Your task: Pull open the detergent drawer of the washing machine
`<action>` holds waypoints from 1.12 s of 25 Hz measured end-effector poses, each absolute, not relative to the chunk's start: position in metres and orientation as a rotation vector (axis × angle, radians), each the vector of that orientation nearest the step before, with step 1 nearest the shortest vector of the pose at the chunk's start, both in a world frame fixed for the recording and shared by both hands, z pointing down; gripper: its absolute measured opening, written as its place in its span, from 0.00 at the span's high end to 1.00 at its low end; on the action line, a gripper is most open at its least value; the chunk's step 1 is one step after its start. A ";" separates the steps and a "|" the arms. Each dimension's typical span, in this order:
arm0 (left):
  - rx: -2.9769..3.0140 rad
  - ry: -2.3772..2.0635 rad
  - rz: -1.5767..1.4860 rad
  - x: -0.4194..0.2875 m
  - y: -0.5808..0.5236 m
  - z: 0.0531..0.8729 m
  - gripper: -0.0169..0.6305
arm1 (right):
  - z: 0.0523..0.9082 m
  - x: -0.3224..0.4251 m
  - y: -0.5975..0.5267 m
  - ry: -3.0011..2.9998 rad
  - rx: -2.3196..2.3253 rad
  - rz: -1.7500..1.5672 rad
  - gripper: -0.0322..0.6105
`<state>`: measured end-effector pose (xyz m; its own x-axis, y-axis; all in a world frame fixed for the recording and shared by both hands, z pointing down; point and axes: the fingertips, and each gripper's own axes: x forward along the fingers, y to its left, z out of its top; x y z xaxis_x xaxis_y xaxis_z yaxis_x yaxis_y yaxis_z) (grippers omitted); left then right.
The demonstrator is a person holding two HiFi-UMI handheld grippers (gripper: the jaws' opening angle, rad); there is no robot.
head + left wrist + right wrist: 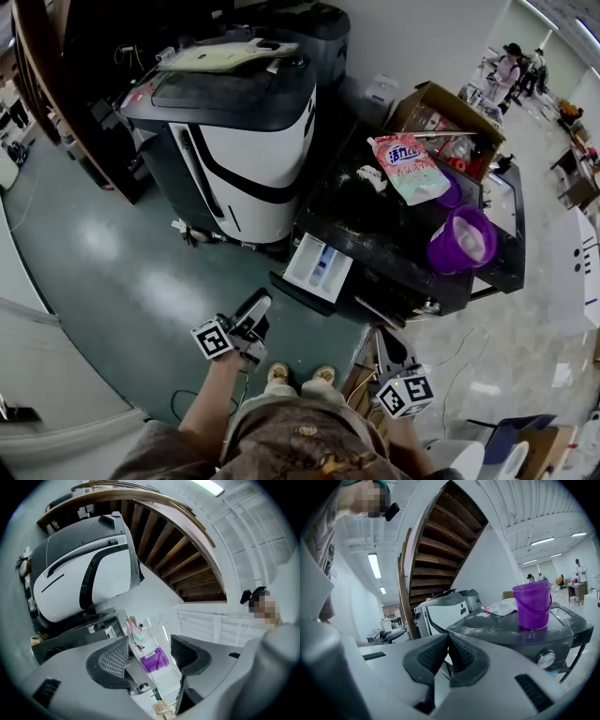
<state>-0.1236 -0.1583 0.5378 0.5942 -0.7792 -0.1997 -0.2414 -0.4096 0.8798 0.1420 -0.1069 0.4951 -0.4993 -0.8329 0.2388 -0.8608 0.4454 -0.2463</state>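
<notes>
The dark washing machine stands at centre right in the head view. Its white detergent drawer sticks out of the front with a blue part inside. Below the drawer and apart from it, my left gripper is open and holds nothing. In the left gripper view the left gripper is rolled and frames the machine from a distance. My right gripper hangs low by the machine's front right. In the right gripper view the right gripper has its pads touching, with nothing between them, and they hide most of the drawer.
A purple bucket, a pink detergent bag and spilled powder lie on the washing machine's top. An open cardboard box sits behind them. A big black-and-white machine stands to the left. A green floor spreads before it.
</notes>
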 end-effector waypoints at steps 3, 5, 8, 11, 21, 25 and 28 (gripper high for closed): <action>1.978 -0.850 -0.721 -0.124 -0.161 0.516 0.53 | 0.488 0.139 -0.113 -2.628 1.515 0.500 0.95; 2.001 -0.877 -0.693 -0.124 -0.160 0.501 0.53 | 0.485 0.139 -0.116 -2.642 1.510 0.498 0.95; 2.026 -0.950 -0.613 -0.125 -0.157 0.485 0.53 | 0.481 0.137 -0.120 -2.657 1.499 0.493 0.95; 2.097 -0.992 -0.513 -0.117 -0.153 0.466 0.53 | 0.476 0.134 -0.125 -2.681 1.483 0.485 0.95; 2.392 -1.167 -0.257 -0.086 -0.140 0.427 0.53 | 0.464 0.127 -0.133 -2.718 1.424 0.430 0.95; 2.488 -1.247 -0.168 -0.077 -0.134 0.421 0.54 | 0.460 0.124 -0.133 -2.724 1.403 0.397 0.95; 2.554 -1.293 -0.111 -0.070 -0.131 0.421 0.61 | 0.460 0.125 -0.134 -2.721 1.390 0.376 0.95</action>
<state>-0.0704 -0.1309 0.4209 0.5973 -0.8001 0.0555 -0.7788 -0.5621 0.2783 0.1250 -0.1335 0.4601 -0.5907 -0.7896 0.1662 -0.8051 0.5629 -0.1871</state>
